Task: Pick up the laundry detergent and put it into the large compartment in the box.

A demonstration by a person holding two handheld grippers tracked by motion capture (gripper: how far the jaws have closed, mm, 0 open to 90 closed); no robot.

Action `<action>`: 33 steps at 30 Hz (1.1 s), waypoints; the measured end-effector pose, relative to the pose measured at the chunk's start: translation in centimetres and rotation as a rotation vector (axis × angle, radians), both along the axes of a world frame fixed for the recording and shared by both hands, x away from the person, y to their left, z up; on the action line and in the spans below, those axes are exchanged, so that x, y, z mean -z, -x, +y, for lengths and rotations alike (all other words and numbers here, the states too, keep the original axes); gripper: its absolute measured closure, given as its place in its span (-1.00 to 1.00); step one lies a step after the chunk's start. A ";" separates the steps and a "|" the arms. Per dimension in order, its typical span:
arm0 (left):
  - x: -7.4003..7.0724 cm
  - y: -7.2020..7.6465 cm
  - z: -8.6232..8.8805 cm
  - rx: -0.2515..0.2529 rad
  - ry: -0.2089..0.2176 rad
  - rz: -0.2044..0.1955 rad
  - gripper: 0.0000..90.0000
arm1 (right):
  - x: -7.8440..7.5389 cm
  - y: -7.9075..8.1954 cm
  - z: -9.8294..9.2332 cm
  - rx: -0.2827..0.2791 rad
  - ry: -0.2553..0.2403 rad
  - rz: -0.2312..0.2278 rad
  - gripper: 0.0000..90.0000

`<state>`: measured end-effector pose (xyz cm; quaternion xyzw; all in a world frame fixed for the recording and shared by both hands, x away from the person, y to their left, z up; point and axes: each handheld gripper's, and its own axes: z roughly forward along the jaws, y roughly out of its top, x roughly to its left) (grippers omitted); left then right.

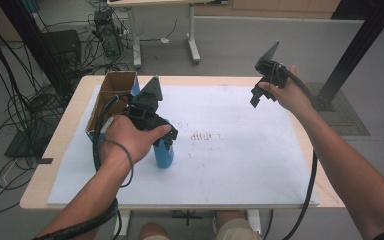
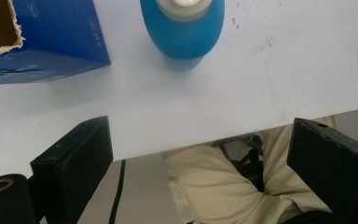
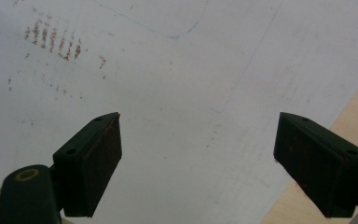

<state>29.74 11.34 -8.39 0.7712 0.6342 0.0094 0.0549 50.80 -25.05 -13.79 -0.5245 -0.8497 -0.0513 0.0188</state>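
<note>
From above, I saw a pale wooden desk [image 1: 75, 107] with rounded corners, most of its top covered by a smooth white sheet [image 1: 240, 150]. The sheet was matte and slightly scuffed, with a patch of small rust-brown marks [image 1: 204, 136] near its middle.

A blue bottle [image 1: 163, 154] stood upright on the sheet, left of centre. It was a rounded cylinder with a dull, rubbery-looking skin and a pale cap [image 2: 182, 5]. In the left gripper view I looked down on it from behind the jaws, and it stood well ahead of them, not between them.

Just beside the bottle, toward the desk's left far corner, lay an open cardboard box [image 1: 111, 95], glossy blue outside, raw brown inside, with a ragged torn rim.

My left gripper [image 1: 162, 136] hovered over the bottle, gripped by a bare hand [image 1: 127, 140]. Its flat black jaws stood wide apart and held nothing. My right gripper [image 1: 258, 96] was raised over the desk's far right side, well apart from the bottle. Its jaws, blocky and black with reddish smudges on the pads, also stood wide open and empty above the bare sheet.

Black cables [image 1: 307, 200] trailed from both grippers off the near edge. Around the desk was a grey floor [image 1: 240, 50] with tangled black wiring [image 1: 10, 115] at the left and a second desk's metal legs [image 1: 194, 40] beyond.
</note>
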 end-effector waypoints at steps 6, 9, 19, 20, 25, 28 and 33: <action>0.0 -0.1 0.0 0.006 0.003 0.005 -0.84 | 0.0 0.0 0.0 0.002 0.003 0.003 -0.67; 0.0 0.0 -0.1 0.007 0.001 0.004 -0.84 | -0.1 0.1 -0.1 0.000 0.003 0.001 -0.66; -0.3 -0.1 0.0 0.005 0.004 -0.001 -0.84 | -0.2 0.2 0.0 -0.002 0.004 0.000 -0.67; -0.4 -0.1 0.0 0.007 0.003 -0.002 -0.84 | -0.2 0.2 0.1 -0.002 0.003 -0.001 -0.67; -0.7 -0.3 -0.1 0.006 0.008 -0.008 -0.84 | -0.2 0.3 0.3 -0.003 0.005 0.000 -0.67; -1.1 -0.6 -0.4 0.010 0.003 -0.010 -0.84 | -0.4 0.5 0.4 -0.008 0.003 -0.004 -0.66; -1.7 -1.3 -0.8 0.011 -0.005 -0.018 -0.85 | -0.5 0.6 0.6 -0.007 0.004 -0.004 -0.67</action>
